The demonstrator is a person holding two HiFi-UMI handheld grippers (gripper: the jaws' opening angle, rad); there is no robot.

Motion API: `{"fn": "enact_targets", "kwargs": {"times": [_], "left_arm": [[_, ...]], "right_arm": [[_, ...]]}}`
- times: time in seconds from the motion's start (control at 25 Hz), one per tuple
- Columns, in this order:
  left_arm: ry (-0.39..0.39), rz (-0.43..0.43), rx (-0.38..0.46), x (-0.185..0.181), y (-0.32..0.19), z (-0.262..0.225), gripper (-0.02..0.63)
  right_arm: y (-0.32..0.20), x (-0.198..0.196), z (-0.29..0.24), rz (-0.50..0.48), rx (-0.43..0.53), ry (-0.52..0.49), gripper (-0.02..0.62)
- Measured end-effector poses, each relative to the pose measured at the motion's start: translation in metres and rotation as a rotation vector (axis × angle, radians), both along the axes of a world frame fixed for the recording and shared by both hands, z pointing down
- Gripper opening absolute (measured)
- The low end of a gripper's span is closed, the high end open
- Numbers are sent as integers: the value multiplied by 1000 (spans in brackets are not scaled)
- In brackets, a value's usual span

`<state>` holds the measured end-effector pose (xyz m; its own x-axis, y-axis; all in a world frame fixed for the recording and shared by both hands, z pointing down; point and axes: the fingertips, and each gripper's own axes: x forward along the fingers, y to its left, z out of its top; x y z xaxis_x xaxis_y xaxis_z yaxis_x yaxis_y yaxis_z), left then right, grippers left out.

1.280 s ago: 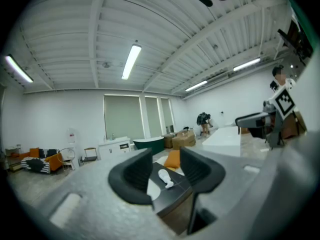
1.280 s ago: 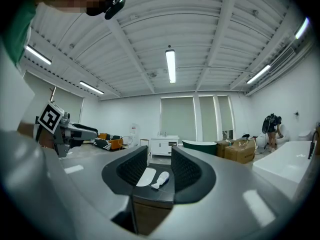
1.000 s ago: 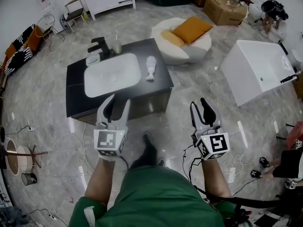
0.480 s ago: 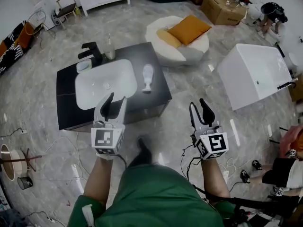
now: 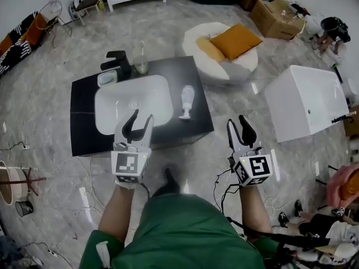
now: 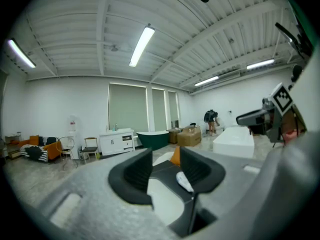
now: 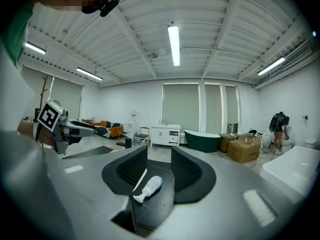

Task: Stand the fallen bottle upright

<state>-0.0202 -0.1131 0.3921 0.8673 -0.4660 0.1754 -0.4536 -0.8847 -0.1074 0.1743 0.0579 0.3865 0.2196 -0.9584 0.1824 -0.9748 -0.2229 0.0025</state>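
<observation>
A white bottle lies on its side on the black vanity top, to the right of the white sink basin, with its cap toward me. My left gripper is open and empty, its tips over the basin's near rim. My right gripper is open and empty too, hanging over the floor off the vanity's right front corner. The bottle shows between the jaws in the right gripper view, still far off. In the left gripper view the bottle lies by the right jaw.
At the back of the vanity are a black faucet, a soap dish and a clear bottle. A round white seat with an orange cushion stands behind, a white bathtub to the right. Cables trail over the floor.
Both grippers have moved forward toward the vanity, which now looks nearer. The left gripper's tips went from its front face to over the basin's near rim. Jaws unchanged.
</observation>
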Motion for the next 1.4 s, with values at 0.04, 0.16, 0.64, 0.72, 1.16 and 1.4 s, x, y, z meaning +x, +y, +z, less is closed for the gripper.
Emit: {"fn": "enact_targets", "kwargs": {"times": [0.04, 0.16, 0.64, 0.72, 1.16, 1.4], "left_arm": [[2, -8, -6, -3, -6, 2, 171], [0, -19, -19, -10, -20, 9, 171], [-21, -96, -48, -29, -49, 17, 170], [-31, -128, -51, -34, -53, 22, 170], [-53, -340, -68, -26, -69, 30, 170], [-62, -437, -77, -11, -74, 35, 170]], "right_arm": [[-7, -1, 1, -5, -2, 1, 132], [-25, -3, 2, -17, -8, 6, 132], [-76, -3, 15, -108, -66, 43, 132], [-87, -2, 24, -140, -83, 46, 132], [-161, 27, 44, -391, -118, 80, 132], [-196, 45, 60, -528, -164, 139, 133]]}}
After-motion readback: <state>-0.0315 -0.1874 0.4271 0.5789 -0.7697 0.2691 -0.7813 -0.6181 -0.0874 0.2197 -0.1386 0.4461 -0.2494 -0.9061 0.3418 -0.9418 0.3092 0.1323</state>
